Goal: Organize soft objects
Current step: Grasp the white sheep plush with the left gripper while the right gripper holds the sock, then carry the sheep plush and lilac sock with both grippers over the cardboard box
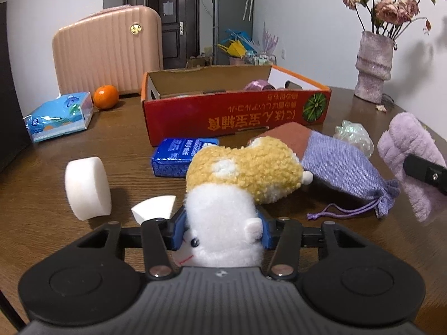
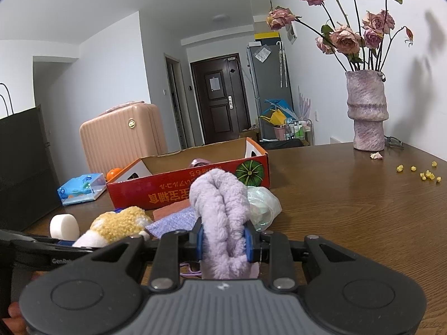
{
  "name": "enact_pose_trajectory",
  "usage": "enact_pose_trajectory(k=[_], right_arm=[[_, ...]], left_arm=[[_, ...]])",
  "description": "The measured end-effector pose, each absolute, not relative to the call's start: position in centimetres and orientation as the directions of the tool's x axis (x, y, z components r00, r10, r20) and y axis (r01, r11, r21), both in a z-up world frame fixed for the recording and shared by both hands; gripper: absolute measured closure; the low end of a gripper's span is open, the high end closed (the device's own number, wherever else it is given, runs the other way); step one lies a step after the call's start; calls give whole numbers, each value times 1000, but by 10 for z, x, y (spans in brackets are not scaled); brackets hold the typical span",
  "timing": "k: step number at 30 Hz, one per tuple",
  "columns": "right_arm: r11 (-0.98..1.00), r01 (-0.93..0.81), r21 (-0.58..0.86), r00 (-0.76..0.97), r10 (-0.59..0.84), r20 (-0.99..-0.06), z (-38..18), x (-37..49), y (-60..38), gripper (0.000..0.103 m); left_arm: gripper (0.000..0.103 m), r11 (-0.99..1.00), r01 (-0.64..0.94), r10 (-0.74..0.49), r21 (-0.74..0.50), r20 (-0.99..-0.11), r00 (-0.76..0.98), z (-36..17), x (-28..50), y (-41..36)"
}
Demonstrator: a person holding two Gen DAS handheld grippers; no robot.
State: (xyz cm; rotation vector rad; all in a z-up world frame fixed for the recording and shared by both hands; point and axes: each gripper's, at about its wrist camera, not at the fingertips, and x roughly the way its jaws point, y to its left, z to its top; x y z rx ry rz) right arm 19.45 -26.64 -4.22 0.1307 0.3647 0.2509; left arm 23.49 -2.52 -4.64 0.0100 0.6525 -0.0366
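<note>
A white and yellow plush toy (image 1: 237,184) is sitting squeezed between the blue pads of the left gripper (image 1: 220,230), over the wooden table (image 1: 56,195). The right gripper (image 2: 223,241) is clamping a fluffy lilac cloth (image 2: 220,203), near the red cardboard box (image 2: 173,187) and a lavender drawstring pouch (image 1: 343,167).

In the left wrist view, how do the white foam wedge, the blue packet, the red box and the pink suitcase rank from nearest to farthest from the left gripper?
From the left gripper, which is shut on the plush toy:
1. White foam wedge, just ahead, slightly left.
2. Blue packet, mid-table, ahead.
3. Red box, behind the packet.
4. Pink suitcase, far left, beyond the box.
</note>
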Motion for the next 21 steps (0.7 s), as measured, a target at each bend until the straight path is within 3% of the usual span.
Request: enact_pose_trajectory(k=[21], right_arm=[[958, -254, 133, 904, 284, -321, -28, 197, -258, 77]], left_arm=[[53, 999, 18, -31, -31, -467, 884, -9, 211, -22]])
